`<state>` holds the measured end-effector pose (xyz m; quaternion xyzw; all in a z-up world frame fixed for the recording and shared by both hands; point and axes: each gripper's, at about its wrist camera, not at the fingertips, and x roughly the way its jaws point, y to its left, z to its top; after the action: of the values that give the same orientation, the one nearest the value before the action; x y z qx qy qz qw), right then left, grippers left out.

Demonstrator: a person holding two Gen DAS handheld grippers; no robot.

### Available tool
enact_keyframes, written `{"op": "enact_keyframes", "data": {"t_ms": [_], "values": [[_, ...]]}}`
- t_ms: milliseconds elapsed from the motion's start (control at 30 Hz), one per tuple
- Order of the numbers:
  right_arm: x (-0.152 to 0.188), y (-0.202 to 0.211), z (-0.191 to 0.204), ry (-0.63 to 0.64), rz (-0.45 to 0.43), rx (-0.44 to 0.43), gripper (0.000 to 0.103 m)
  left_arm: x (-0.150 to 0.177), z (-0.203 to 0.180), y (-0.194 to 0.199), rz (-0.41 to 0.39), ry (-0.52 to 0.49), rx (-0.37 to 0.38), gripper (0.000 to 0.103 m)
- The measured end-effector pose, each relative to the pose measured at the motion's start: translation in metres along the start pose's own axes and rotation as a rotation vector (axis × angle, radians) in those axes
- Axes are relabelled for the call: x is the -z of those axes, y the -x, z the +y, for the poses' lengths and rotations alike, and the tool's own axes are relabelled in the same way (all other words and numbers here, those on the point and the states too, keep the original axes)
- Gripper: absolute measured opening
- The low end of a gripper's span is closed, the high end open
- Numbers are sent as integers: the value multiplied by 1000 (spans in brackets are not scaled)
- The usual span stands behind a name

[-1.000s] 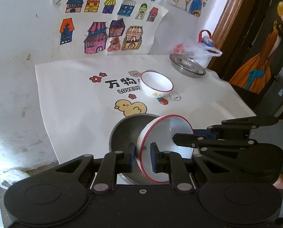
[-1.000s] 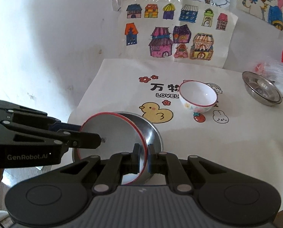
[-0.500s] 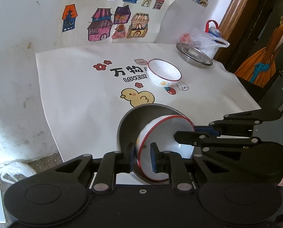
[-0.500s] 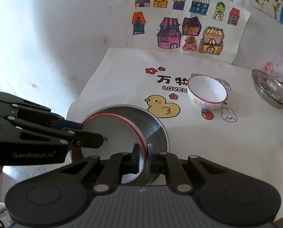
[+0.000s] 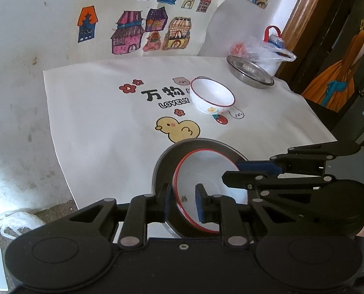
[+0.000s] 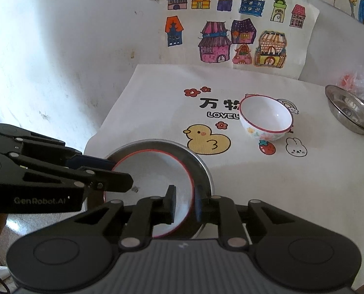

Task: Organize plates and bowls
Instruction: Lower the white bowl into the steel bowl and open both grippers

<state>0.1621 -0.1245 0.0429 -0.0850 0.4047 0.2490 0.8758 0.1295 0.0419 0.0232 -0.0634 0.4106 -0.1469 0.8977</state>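
A: Release comes next, I'd judge. White red-rimmed bowl (image 6: 155,171) sits inside the steel plate (image 6: 201,161) at the cloth's six o'clock edge. Right gripper (image 6: 184,202) has its jaws slightly parted astride the rim at the bowl's four o'clock, pads barely clear.

B: And the left gripper (image 5: 183,202)?

A: Same: parted a little around the rim, nothing clamped. Spread both wider, then lift straight up so neither pad drags the bowl off centre.

B: What differs from before?

A: A second ago both were clamped on the rim with the bowl tilted up; now it lies lower in the plate. Second bowl (image 5: 212,95) and far steel plate (image 5: 249,71), toward one o'clock, haven't moved.
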Motion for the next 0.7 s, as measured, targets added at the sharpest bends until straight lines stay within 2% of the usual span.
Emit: {"op": "enact_keyframes", "data": {"t_ms": [300,700], "values": [[-1,2,0,2,-6,-6,22,-3,3,2,-9,4,7,25],[-1,10,-5,-12,-35,-37,42,-7,2,10,-38,-7,15,37]]}}
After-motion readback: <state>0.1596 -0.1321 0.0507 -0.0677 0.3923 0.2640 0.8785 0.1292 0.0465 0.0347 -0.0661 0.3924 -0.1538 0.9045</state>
